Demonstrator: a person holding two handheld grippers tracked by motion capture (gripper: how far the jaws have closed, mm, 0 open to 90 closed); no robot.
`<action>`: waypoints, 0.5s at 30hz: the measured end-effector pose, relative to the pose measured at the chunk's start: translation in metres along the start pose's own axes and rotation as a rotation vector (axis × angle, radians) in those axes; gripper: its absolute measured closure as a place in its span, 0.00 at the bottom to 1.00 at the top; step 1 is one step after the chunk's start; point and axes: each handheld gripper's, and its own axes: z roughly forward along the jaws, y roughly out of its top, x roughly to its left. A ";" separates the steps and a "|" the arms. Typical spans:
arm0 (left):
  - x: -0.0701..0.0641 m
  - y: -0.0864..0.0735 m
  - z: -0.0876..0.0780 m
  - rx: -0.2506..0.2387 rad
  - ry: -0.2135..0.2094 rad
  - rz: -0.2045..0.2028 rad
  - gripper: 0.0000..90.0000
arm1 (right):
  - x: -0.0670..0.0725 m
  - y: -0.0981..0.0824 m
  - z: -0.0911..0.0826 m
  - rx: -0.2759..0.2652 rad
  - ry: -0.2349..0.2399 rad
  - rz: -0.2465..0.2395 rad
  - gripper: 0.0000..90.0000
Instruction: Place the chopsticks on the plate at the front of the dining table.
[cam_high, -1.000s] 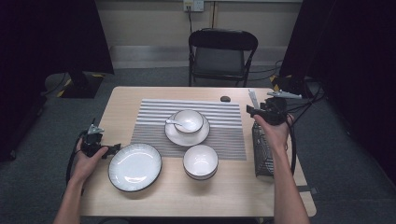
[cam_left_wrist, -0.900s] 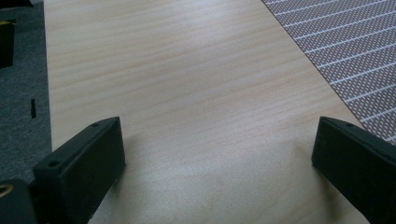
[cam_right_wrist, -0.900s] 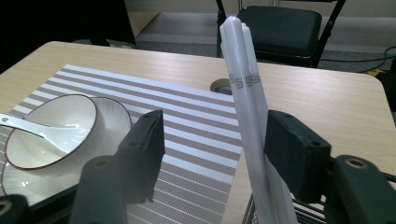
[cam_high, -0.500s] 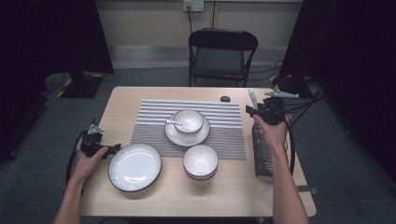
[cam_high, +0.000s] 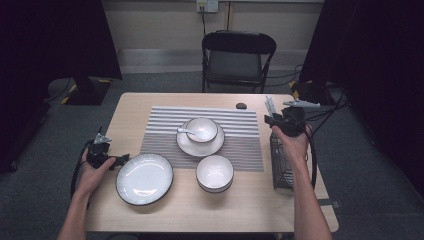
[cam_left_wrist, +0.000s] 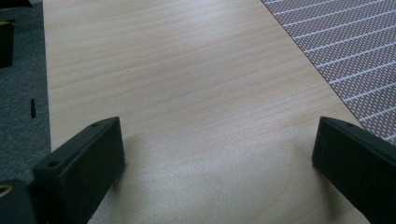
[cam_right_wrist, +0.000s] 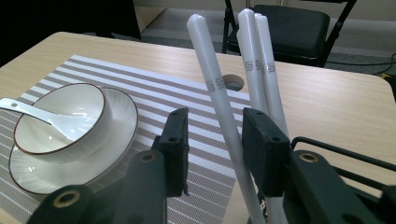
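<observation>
The right gripper (cam_right_wrist: 214, 149) has just been closing its jaws around a white chopstick (cam_right_wrist: 218, 109) that stands between them, at about 3 o'clock on the table (cam_high: 215, 215); a gap shows on the left side of the stick, so the pads seem not to press on it yet, though the contact on the other side is hard to read. Two more chopsticks (cam_right_wrist: 261, 60) lean just behind the right jaw, all rising from the wire holder (cam_high: 281, 167) at the table's right edge. The left gripper (cam_left_wrist: 210, 177) rests with jaws wide apart and nothing in them, at 9 o'clock beside the plate (cam_high: 145, 178). The setting looks partly laid: cup (cam_high: 202, 129) with spoon (cam_high: 189, 132) on a saucer (cam_high: 200, 145) on the mat (cam_high: 165, 130), and a bowl (cam_high: 214, 173) at 6 o'clock of it. No chopstick is out yet. The sticks' lower ends are hidden in the holder.
</observation>
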 end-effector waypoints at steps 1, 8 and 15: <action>0.000 0.000 0.000 0.000 0.000 0.000 0.02 | 0.000 -0.001 -0.001 0.002 0.007 0.003 0.72; 0.000 0.000 0.000 0.000 0.000 -0.001 0.02 | 0.000 -0.005 -0.006 0.023 0.022 -0.001 0.78; 0.000 0.000 0.000 0.000 0.000 0.000 0.02 | -0.001 -0.008 -0.008 0.075 -0.004 -0.009 0.82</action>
